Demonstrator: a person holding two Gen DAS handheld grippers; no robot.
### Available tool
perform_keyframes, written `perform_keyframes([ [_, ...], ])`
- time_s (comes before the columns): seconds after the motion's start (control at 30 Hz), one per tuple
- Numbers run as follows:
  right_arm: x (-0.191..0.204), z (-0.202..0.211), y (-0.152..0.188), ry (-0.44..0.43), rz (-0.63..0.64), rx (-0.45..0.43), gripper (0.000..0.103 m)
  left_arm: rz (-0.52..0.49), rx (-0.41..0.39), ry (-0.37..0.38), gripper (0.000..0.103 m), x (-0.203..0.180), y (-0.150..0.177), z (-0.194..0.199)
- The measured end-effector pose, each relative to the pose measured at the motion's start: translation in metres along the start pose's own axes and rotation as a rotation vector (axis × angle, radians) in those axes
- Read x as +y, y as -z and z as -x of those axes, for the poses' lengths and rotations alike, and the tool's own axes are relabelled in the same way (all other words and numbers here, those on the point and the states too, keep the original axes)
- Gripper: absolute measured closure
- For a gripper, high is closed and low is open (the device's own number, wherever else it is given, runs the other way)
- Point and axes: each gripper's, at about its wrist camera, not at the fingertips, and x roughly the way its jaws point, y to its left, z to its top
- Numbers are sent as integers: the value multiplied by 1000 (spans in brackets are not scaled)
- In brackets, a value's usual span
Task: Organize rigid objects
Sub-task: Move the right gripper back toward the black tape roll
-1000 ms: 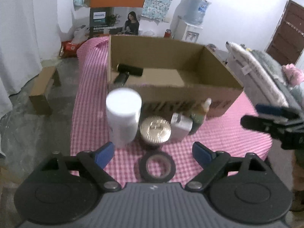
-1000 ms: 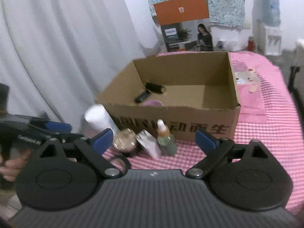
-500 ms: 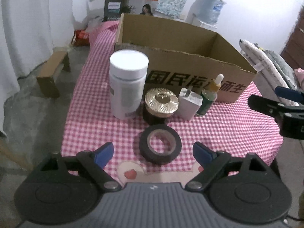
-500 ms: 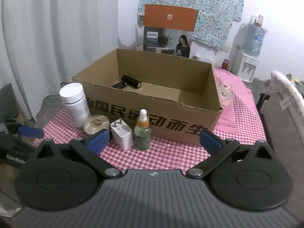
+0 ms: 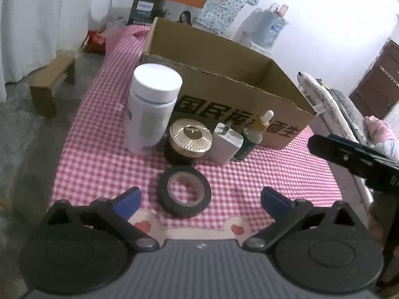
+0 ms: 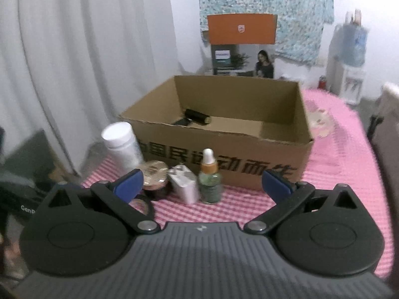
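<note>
An open cardboard box [image 5: 239,104] stands on the pink checked tablecloth [image 5: 99,164]. In front of it stand a white bottle [image 5: 152,109], a gold-lidded jar [image 5: 190,137], a white plug adapter [image 5: 227,144] and a green dropper bottle [image 5: 251,137]. A black tape roll [image 5: 184,195] lies nearest. My left gripper [image 5: 200,199] is open and empty, just short of the tape roll. My right gripper [image 6: 203,182] is open and empty, before the dropper bottle [image 6: 209,177]. Black objects [image 6: 194,118] lie inside the box [image 6: 224,147].
The right gripper's body [image 5: 354,157] shows at the right edge of the left wrist view. A low wooden bench [image 5: 52,84] stands on the floor at the left. An orange-topped carton [image 6: 242,47] and a water dispenser [image 6: 349,62] stand behind the table.
Both grippers have dropped lower and come closer to the row of objects. The left one now looks at the tape roll from nearer. Both stay open.
</note>
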Motion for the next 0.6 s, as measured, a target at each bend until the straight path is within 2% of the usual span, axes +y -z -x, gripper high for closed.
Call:
perform_keyframes([
  [0.3, 2, -5, 4, -59, -65, 6, 1, -15, 26, 4, 1, 4, 6, 2],
  [0.4, 2, -11, 7, -92, -111, 39, 1, -36, 13, -23, 1, 6, 9, 3],
  [0.5, 2, -19, 10, -128, -153, 74, 1, -81, 7, -90, 1, 7, 10, 2],
  [0.6, 3, -28, 14, -145, -182, 113, 1, -118, 16, -107, 1, 10, 12, -2],
])
